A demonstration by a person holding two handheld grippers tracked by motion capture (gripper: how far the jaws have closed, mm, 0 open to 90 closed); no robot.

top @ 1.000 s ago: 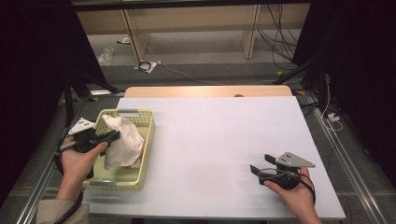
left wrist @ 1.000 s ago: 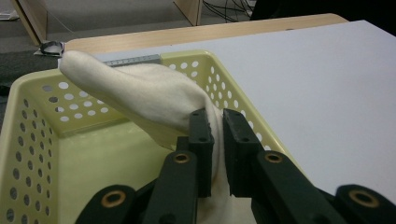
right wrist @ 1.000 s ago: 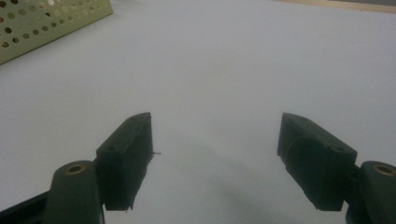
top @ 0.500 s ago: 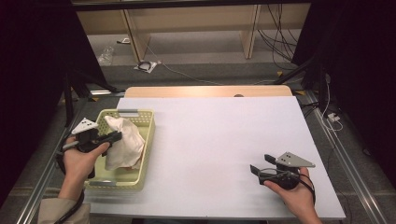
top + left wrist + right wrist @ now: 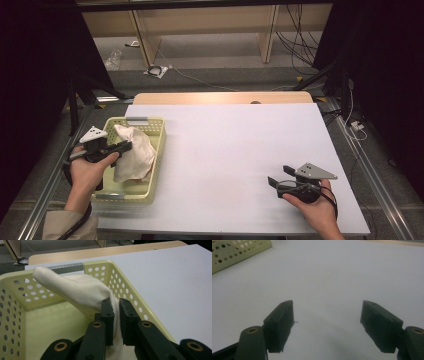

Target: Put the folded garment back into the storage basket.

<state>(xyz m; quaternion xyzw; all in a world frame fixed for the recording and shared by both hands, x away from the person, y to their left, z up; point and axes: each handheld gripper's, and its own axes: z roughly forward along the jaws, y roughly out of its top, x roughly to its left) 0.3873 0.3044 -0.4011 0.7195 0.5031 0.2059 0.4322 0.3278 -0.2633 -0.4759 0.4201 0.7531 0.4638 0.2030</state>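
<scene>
Over at the left edge of the white table (image 5: 230, 150) stands a pale yellow basket (image 5: 155, 165) with rows of round holes in its walls, and a cream cloth (image 5: 132, 152) lies bunched inside it, one corner reaching up against the far wall near the grey handle strip. The left gripper (image 5: 122, 146) hangs over the basket's near-left side, held in the person's left hand (image 5: 87, 172), with its black jaws pointing in across the cloth. From the left gripper view the jaws are pressed nearly together, a fold of the cream cloth (image 5: 80, 292) pinched between the two pads (image 5: 108, 312), and the fabric rises from there in a soft ridge toward the basket's back corner; the perforated wall (image 5: 125, 290) runs just beside the right-hand jaw. Well apart, down at the near-right part of the table, the right hand (image 5: 312, 210) holds the right gripper (image 5: 274, 183) low over the bare surface, with its grey three-cornered plate on top. Its jaws stand spread wide with nothing between them, just white tabletop (image 5: 332, 277) below, and a corner of the basket (image 5: 239, 251) is visible far off at the upper left of the right gripper view.
</scene>
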